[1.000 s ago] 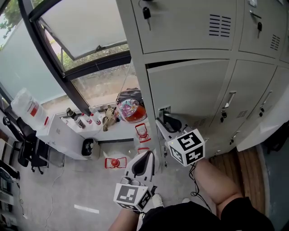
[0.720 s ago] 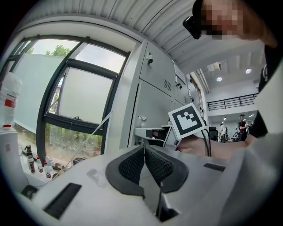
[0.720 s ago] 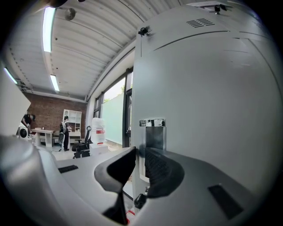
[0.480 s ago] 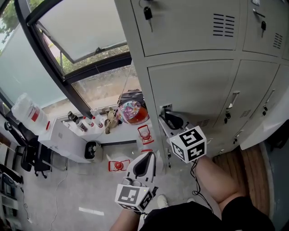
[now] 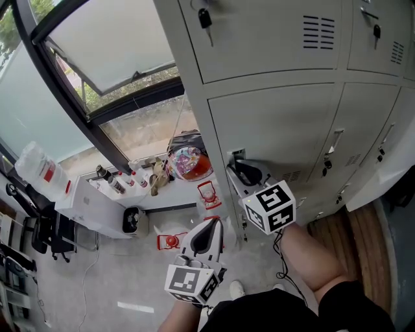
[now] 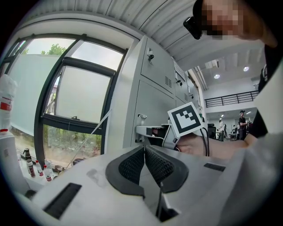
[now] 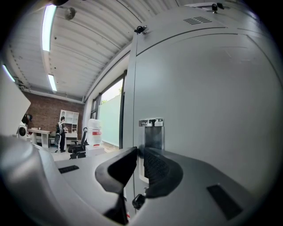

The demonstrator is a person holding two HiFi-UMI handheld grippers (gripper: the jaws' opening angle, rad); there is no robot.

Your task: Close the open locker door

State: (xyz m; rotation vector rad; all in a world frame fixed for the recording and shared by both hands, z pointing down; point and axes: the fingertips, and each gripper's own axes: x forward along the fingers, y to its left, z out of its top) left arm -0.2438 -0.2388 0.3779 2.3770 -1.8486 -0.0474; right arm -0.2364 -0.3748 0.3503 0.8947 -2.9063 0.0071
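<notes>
Grey sheet steel fills most of my feed: a bank of lockers, and the locker door (image 5: 272, 130) I am working on is the left one in the middle row, just beside the window (image 5: 110, 45). It sits flush in its frame, level with the doors next to it. The right gripper (image 7: 138, 152) is held about level against that door's left edge, tips up at the handle (image 5: 237, 157), a small chrome-topped pull. Its jaws have just been closing and now stand almost together with only a thin slit between the pads. The handle's left edge shows in that slit, but I cannot make out whether the pads actually bite on it. The left gripper (image 6: 144, 149) hangs lower and nearer to me, well apart from the lockers, over the pale floor (image 5: 97, 279). Its jaws are pressed together with nothing between them, and its camera looks across at the locker's side and at the right gripper's marker cube (image 5: 269, 207). A key (image 5: 205, 18) hangs from the locker above. Under the window a white ledge (image 5: 162, 192) carries small bottles (image 5: 113, 181) and a colourful bag (image 5: 188, 159).
</notes>
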